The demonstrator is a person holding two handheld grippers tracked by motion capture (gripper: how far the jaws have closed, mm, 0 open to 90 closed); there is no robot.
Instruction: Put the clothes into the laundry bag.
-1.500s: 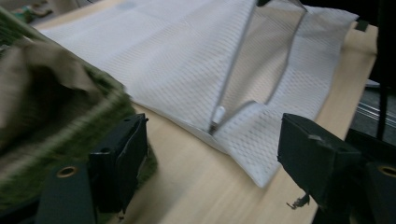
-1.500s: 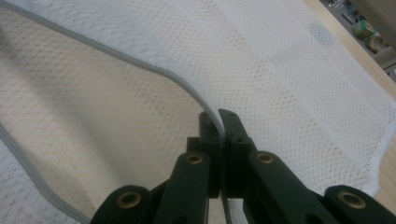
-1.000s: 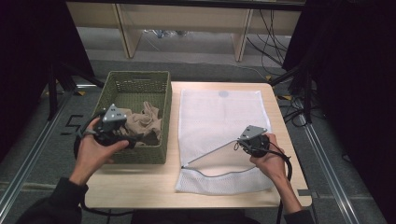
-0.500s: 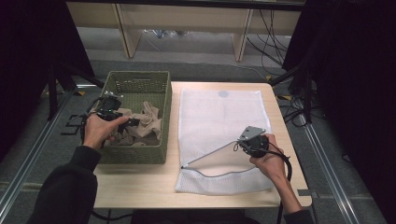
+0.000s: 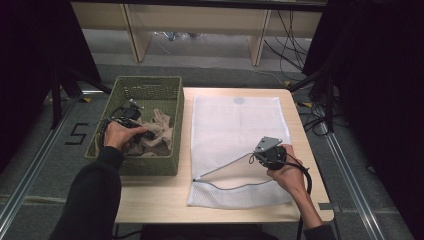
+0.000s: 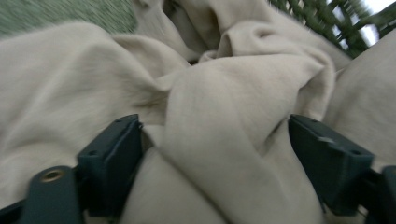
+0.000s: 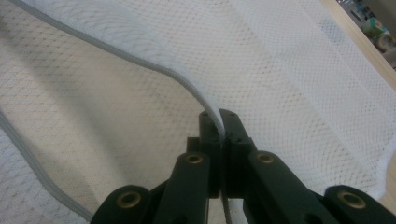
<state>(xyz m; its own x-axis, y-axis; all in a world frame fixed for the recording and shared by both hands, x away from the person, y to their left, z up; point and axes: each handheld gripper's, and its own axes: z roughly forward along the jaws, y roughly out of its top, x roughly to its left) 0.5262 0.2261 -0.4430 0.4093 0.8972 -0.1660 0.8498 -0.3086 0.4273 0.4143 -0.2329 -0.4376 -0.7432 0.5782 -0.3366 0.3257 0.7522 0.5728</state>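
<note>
A crumpled beige cloth lies in the green woven basket on the table's left. My left gripper reaches into the basket from the left. In the left gripper view its jaws stand wide apart, open, with a fold of the beige cloth bulging between them. A white mesh bag lies flat on the table's right half, its front opening lifted. My right gripper is shut on the bag's grey-trimmed opening edge, which runs up from the closed jaws.
The wooden table has a bare strip along the front edge. Beyond the table stand shelf legs and loose cables on the floor. Dark curtains close both sides.
My left hand has moved away from the front edge and sunk into the basket, down onto the cloth. The right hand and the lifted bag edge have stayed put.
</note>
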